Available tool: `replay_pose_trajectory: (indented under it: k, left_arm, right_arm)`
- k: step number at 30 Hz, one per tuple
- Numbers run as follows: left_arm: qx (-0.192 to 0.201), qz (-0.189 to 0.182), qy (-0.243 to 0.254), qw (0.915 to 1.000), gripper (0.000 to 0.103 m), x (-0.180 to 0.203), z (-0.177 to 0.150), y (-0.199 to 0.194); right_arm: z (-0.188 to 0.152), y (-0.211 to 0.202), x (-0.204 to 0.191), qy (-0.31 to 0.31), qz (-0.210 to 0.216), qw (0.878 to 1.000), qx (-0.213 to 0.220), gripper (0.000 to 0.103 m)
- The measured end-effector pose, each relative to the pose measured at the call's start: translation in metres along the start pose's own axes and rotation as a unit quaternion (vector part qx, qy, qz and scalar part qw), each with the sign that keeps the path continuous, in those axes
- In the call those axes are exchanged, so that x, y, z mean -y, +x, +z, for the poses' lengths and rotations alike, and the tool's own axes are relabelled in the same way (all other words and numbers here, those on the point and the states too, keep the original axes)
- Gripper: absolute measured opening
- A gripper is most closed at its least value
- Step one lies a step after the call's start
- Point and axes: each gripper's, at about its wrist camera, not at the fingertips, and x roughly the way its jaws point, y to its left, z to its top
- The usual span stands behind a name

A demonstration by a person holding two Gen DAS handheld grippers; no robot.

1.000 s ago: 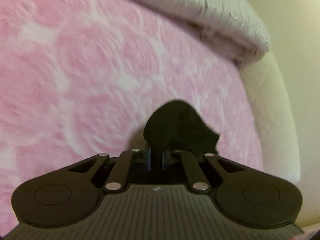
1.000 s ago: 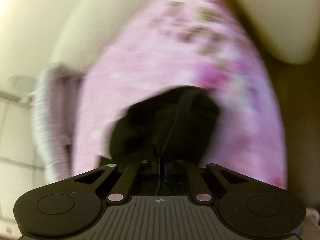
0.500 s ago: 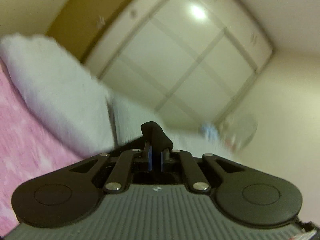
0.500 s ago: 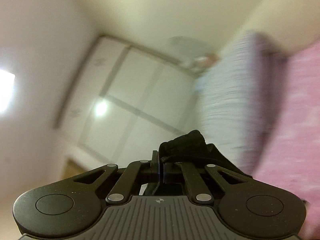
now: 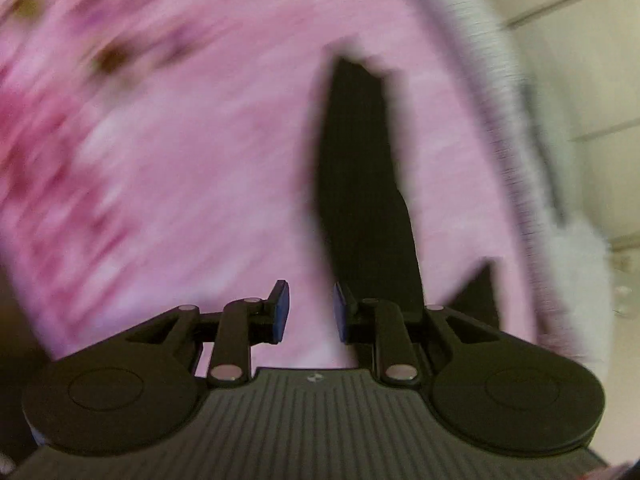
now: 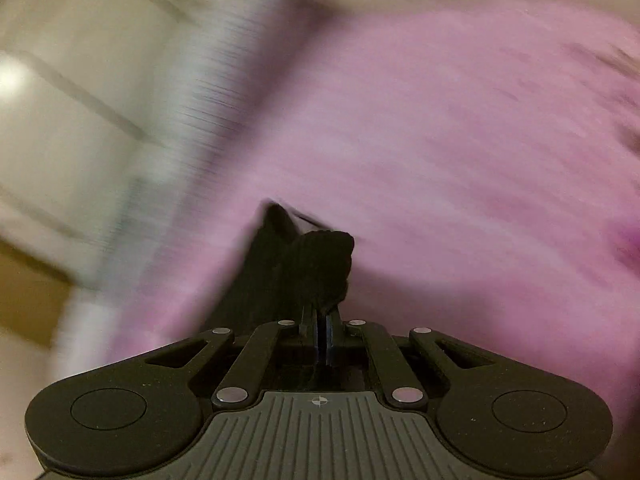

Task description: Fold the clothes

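A black garment [image 5: 360, 184] lies stretched over the pink floral bedspread [image 5: 180, 152] in the blurred left wrist view. My left gripper [image 5: 308, 312] hangs just left of it, its jaws opening, with only pink cover showing between the blue pads. In the right wrist view my right gripper [image 6: 322, 332] is shut on a bunched fold of the black garment [image 6: 316, 268], which rises over the fingertips and trails down to the left onto the bedspread [image 6: 460, 160].
A white fluffy blanket [image 5: 516, 120] runs along the bed's far edge, seen as the pale blanket [image 6: 224, 80] in the right wrist view. Behind it stand cream wardrobe doors [image 6: 72, 80]. Both views are smeared by motion.
Both cameras swung up to the wardrobe and back down to the bed. My left gripper let go of the black cloth and its jaws parted. The right one kept its hold.
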Motion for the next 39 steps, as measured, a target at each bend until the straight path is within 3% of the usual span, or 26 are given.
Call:
replay_pose_trajectory:
  k: [3, 5, 7, 11, 14, 17, 18, 19, 21, 23, 26, 32, 39]
  left_arm:
    - [-0.006, 0.01, 0.016, 0.9998, 0.023, 0.0, -0.007, -0.001]
    - [0.0, 0.003, 0.033, 0.9995, 0.025, 0.008, -0.001, -0.003]
    - [0.004, -0.014, 0.049, 0.9987, 0.027, 0.015, 0.004, -0.002]
    - [-0.008, -0.061, 0.097, 0.9934, 0.027, 0.054, 0.003, 0.011]
    - [-0.029, -0.08, 0.183, 0.9794, 0.028, 0.097, -0.006, 0.026]
    - [-0.054, -0.082, 0.287, 0.9528, 0.028, 0.131, -0.022, 0.048]
    - [-0.057, -0.076, 0.305, 0.9476, 0.028, 0.137, -0.028, 0.053]
    - [-0.059, -0.069, 0.308, 0.9469, 0.028, 0.139, -0.03, 0.058]
    - [-0.061, -0.073, 0.283, 0.9543, 0.028, 0.135, -0.025, 0.063]
    - [-0.057, -0.076, 0.244, 0.9651, 0.03, 0.131, -0.009, 0.069]
    - [-0.041, -0.055, 0.22, 0.973, 0.031, 0.14, 0.025, 0.085]
    - [-0.017, 0.002, 0.198, 0.9801, 0.034, 0.183, 0.1, 0.135]
    - [-0.01, 0.048, 0.187, 0.9811, 0.034, 0.216, 0.165, 0.196]
  right_arm:
    - [-0.01, 0.021, 0.059, 0.053, -0.085, 0.994, -0.054, 0.005]
    - [-0.011, 0.023, 0.071, 0.054, -0.096, 0.993, -0.048, 0.006]
    - [-0.011, 0.027, 0.071, 0.058, -0.083, 0.994, -0.043, 0.013]
    - [0.0, 0.034, 0.058, 0.06, -0.051, 0.996, -0.041, 0.014]
    - [-0.001, 0.04, 0.061, 0.058, -0.04, 0.997, -0.04, 0.014]
    - [-0.002, 0.047, 0.066, 0.064, -0.047, 0.995, -0.056, 0.017]
    - [-0.003, 0.049, 0.069, 0.068, -0.05, 0.995, -0.058, 0.035]
    - [-0.004, 0.05, 0.072, 0.073, -0.053, 0.994, -0.06, 0.061]
    - [-0.008, 0.046, 0.079, 0.092, -0.049, 0.993, -0.051, 0.074]
    - [-0.01, 0.044, 0.086, 0.107, -0.046, 0.992, -0.049, 0.074]
    - [-0.012, 0.045, 0.09, 0.13, -0.04, 0.99, -0.045, 0.074]
    - [-0.013, 0.052, 0.08, 0.14, -0.037, 0.989, -0.037, 0.074]
    - [-0.011, 0.061, 0.065, 0.142, -0.051, 0.988, -0.02, 0.074]
